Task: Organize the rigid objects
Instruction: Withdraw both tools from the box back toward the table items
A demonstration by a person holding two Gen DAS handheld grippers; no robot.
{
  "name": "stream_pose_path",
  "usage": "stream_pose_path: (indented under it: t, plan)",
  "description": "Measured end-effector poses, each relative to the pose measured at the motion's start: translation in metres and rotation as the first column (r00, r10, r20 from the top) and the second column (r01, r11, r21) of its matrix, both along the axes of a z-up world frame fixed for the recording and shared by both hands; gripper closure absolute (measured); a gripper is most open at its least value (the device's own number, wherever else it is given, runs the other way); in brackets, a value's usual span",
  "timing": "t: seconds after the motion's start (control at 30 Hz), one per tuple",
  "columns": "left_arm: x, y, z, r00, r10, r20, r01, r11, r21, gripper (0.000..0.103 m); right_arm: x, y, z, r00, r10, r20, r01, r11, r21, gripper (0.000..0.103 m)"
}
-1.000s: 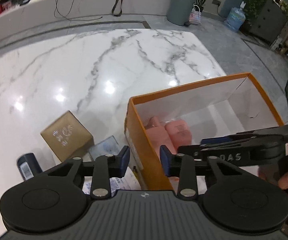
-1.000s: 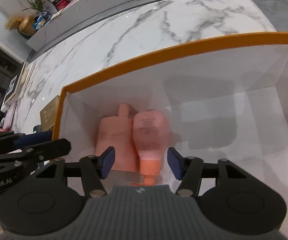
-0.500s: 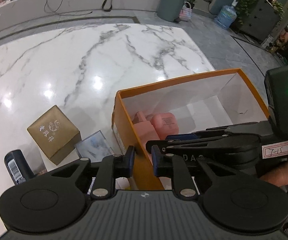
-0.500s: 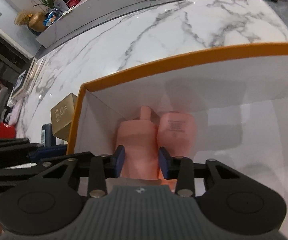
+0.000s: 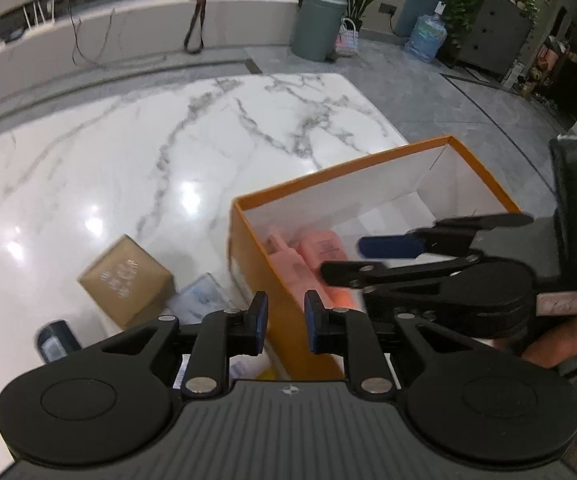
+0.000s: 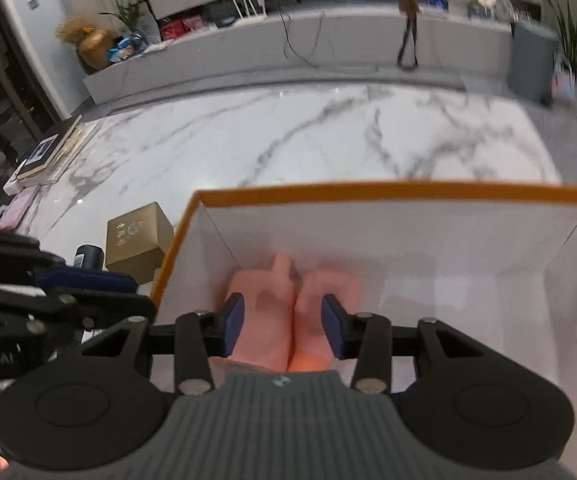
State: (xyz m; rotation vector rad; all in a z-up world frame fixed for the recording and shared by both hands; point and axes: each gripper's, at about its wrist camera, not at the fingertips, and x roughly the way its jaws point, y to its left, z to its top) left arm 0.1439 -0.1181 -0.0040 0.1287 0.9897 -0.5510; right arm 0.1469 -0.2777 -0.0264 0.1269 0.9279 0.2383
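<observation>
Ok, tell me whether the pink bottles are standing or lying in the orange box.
Lying. Both pink bottles rest flat side by side on the floor of the orange box, one's neck pointing toward the far wall.

Both views are smeared by motion. Between the right gripper (image 6: 283,328) jaws, the near ends of the two pink bottles (image 6: 288,312) vanish behind the gripper body, and their labels cannot be read. Left of the left gripper (image 5: 284,322) jaws, the print on the brown box (image 5: 126,280) is blurred, the pale packet (image 5: 204,296) is half covered by the finger linkage, and the dark cylinder (image 5: 54,344) is too dim to identify
</observation>
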Motion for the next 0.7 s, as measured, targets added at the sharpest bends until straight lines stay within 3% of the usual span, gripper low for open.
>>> stream_pose_path:
  t: [0.23,0.4,0.7]
  plan:
    - [-0.013,0.026,0.014,0.998,0.028,0.053,-0.03,0.999,0.033,0.082,-0.008,0.006,0.02,0.999,0.019,0.034,-0.018,0.999,-0.034,0.06]
    - [-0.022,0.05,0.026,0.995,0.046,0.092,-0.051,0.997,0.05,0.082,-0.019,0.031,0.044,0.987,0.122,0.105,-0.116,0.991,-0.066,0.06]
    - [-0.018,0.098,0.011,0.978,0.207,0.001,-0.206,0.976,0.075,0.081,-0.024,0.095,0.053,0.941,0.322,0.103,-0.308,0.942,-0.13,0.06]
